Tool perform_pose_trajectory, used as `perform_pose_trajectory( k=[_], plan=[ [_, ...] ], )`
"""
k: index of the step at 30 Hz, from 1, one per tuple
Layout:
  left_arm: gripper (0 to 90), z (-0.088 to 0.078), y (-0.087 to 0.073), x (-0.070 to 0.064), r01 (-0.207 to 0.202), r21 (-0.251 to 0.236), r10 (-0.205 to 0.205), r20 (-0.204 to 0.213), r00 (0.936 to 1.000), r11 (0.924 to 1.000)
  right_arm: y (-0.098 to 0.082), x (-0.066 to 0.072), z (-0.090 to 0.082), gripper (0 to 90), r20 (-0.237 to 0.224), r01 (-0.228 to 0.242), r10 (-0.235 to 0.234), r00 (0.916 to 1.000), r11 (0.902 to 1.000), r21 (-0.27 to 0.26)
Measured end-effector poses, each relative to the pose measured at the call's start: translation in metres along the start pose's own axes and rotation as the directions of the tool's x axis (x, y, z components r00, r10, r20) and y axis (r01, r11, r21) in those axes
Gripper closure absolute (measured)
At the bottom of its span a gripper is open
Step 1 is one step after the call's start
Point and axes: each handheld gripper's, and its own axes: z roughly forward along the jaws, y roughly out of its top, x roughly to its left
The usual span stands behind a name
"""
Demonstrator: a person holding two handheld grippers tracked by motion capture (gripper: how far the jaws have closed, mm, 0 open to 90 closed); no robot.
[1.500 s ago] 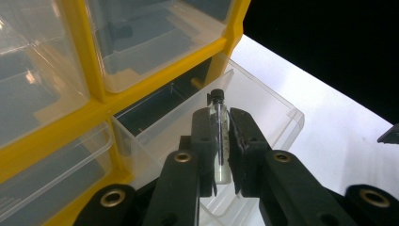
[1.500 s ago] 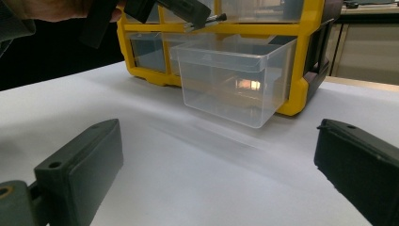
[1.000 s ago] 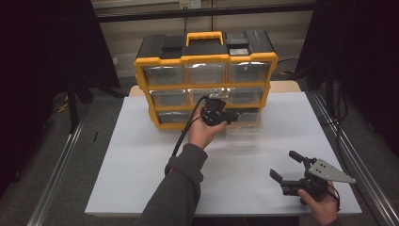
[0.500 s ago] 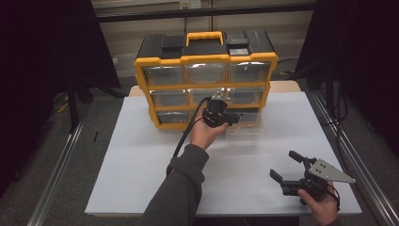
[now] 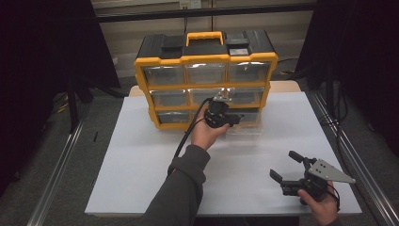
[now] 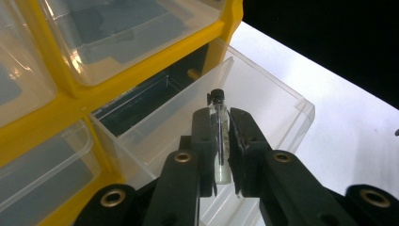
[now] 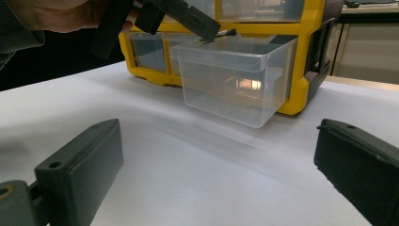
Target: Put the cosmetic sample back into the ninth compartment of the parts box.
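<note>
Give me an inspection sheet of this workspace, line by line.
Surface: white table, bare around the work.
Job's things: small glass vial with black cap, held above the pulled-out clear drawer of the yellow organiser.
Clutter: nothing seen.
Grippers: left gripper shut on the vial; right gripper open, resting low near the table's front right.
Cables: black cable trails from the left gripper along the sleeve.
Surroundings: dark curtains, metal rails beside the table.

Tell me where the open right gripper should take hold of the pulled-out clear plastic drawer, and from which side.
Probably the clear plastic drawer by its front wall, from above: one of the right gripper fingers inside, one outside. The wall is thin, upright and faces that gripper, and the top is open. The left gripper, shut on a small glass vial, hangs over the drawer.
</note>
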Motion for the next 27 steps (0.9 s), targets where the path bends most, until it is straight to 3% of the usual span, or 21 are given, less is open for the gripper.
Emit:
perform_pose_trajectory(
  k=[15, 19, 21, 27],
  plan=[
    [80.2, 0.004, -0.002, 0.0, -0.005, 0.001, 0.005, 0.001, 1.0, 1.0, 0.0, 0.0, 0.001, 1.4, -0.001, 0.002, -0.002, 1.0, 1.0, 0.0],
    [71.4, 0.002, -0.002, 0.002, -0.002, -0.027, 0.003, 0.01, 0.9999, 0.9996, 0.0, 0.0, 0.0, 1.4, 0.0, 0.0, 0.0, 1.0, 1.0, 0.0],
    [69.9, 0.0, -0.002, 0.001, -0.003, -0.022, 0.003, -0.004, 1.0, 0.9998, 0.0, 0.0, 0.0, 1.4, 0.0, 0.0, 0.0, 1.0, 1.0, 0.0],
    [62.4, -0.008, -0.003, 0.002, 0.014, -0.052, -0.013, 0.017, 0.9998, 0.9985, 0.0, 0.0, 0.0, 1.4, 0.0, 0.001, -0.001, 1.0, 1.0, 0.0]
  ],
)
